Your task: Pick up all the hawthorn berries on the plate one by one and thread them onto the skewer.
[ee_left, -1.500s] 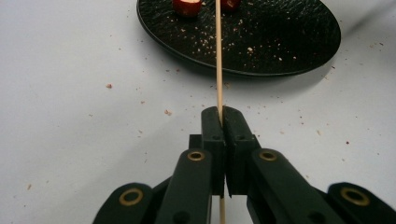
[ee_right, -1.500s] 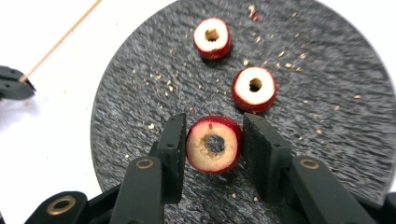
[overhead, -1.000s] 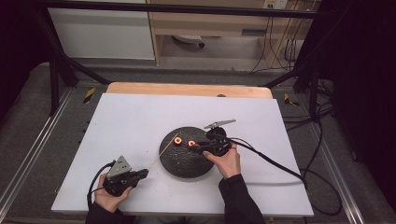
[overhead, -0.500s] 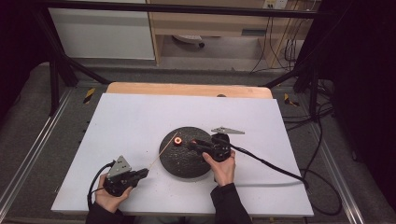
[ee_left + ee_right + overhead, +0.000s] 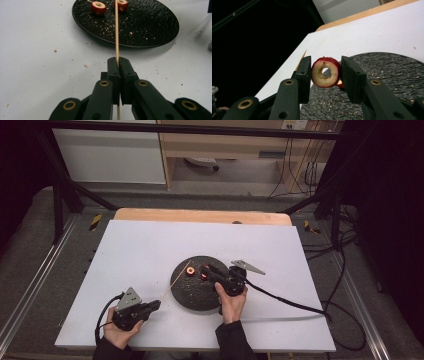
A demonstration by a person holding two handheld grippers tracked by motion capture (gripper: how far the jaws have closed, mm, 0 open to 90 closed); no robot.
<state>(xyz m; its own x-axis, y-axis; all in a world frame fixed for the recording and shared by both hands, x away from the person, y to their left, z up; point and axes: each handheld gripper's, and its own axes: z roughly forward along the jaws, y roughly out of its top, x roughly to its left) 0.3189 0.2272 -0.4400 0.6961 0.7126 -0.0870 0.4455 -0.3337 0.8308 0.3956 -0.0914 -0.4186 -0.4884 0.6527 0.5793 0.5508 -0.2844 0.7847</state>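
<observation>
Red cored fruit ring (image 5: pixel 325 72) sits clamped inside right gripper (image 5: pixel 325 75).

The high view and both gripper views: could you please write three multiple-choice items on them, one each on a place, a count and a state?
1. Where does the round black textured plate stand?
A. on the white table top
B. on the floor
C. on the wooden shelf

2. How many cored red fruit pieces show in the left gripper view?
A. none
B. two
C. five

3. What does the right claw hold?
A. nothing, jaws wide open
B. a spoon
C. a red-skinned fruit ring with a hole through its pale flesh

Key: 1 A, the plate rests on the white table top in the high view. 2 B, two pieces lie at the plate's far edge. 3 C, both pads press on the ring's sides, above the plate; the left claw is shut on the thin wooden skewer.
</observation>
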